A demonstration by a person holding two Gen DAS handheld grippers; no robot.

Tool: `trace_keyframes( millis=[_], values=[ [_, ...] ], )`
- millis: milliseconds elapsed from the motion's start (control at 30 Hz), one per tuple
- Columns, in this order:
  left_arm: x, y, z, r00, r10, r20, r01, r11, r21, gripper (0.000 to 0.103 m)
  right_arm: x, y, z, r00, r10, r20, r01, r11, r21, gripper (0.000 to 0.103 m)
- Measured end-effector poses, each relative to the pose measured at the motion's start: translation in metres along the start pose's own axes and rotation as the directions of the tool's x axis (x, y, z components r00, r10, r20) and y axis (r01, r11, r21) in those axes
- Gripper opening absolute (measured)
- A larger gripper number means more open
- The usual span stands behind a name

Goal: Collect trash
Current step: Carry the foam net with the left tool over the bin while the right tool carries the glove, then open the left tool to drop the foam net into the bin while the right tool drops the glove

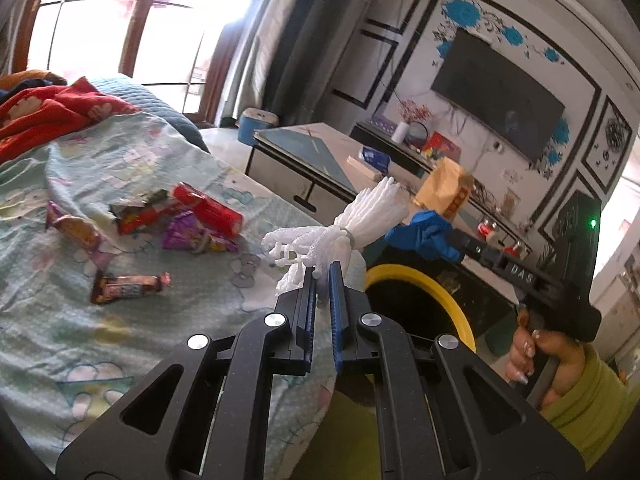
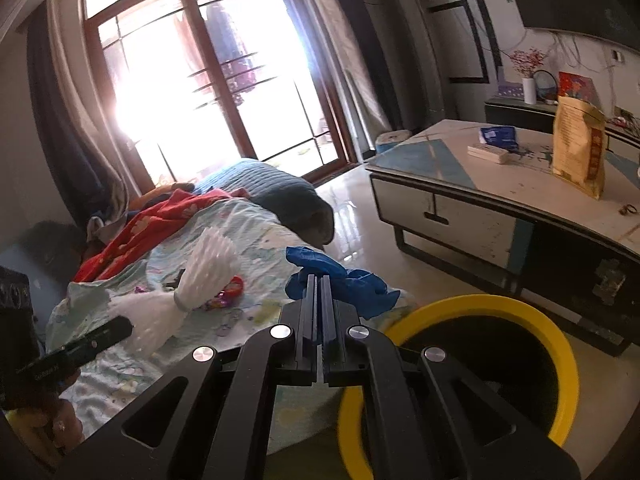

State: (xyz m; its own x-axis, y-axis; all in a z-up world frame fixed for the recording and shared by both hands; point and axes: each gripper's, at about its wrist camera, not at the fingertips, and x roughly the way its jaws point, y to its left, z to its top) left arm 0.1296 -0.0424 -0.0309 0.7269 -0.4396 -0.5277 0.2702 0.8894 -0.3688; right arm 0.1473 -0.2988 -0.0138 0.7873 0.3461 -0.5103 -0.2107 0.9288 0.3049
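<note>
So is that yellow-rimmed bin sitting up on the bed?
No, the yellow-rimmed bin stands on the shiny floor beside the bed, below the right gripper.

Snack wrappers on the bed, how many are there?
5: a pink one far left, a green-red one, a red one, a purple one, and a dark one nearest. More may be hidden.

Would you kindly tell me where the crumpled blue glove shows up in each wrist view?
Left wrist view: the blue glove sits right of centre, pinched at the tip of the right tool.
Right wrist view: the glove is at centre, clamped just beyond the tool's tip.
Shared landmark: the yellow-rimmed bin, below the glove.
</note>
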Motion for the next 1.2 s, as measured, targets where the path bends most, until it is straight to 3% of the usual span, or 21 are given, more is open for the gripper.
trace_keyframes(
  millis=[600, 1000, 1200],
  values=[
    [0.052, -0.064, -0.032, 0.987, -0.051, -0.149, 0.073, 0.987, 0.147, 0.003, -0.030, -0.074, -0.013, 0.991, -0.135, -0.002, 0.135, 0.986, 0.102, 0.002],
    [0.090, -0.107, -0.061, 0.964, -0.058, -0.260, 0.125, 0.960, 0.250, 0.003, -0.034, -0.114, -0.021, 0.986, -0.154, -0.060, 0.162, 0.974, 0.161, 0.002],
    [0.109, -0.120, -0.078, 0.942, -0.058, -0.332, 0.155, 0.949, 0.275, 0.003, -0.024, -0.130, -0.028, 0.985, -0.139, -0.104, 0.157, 0.969, 0.193, 0.002]
  ],
)
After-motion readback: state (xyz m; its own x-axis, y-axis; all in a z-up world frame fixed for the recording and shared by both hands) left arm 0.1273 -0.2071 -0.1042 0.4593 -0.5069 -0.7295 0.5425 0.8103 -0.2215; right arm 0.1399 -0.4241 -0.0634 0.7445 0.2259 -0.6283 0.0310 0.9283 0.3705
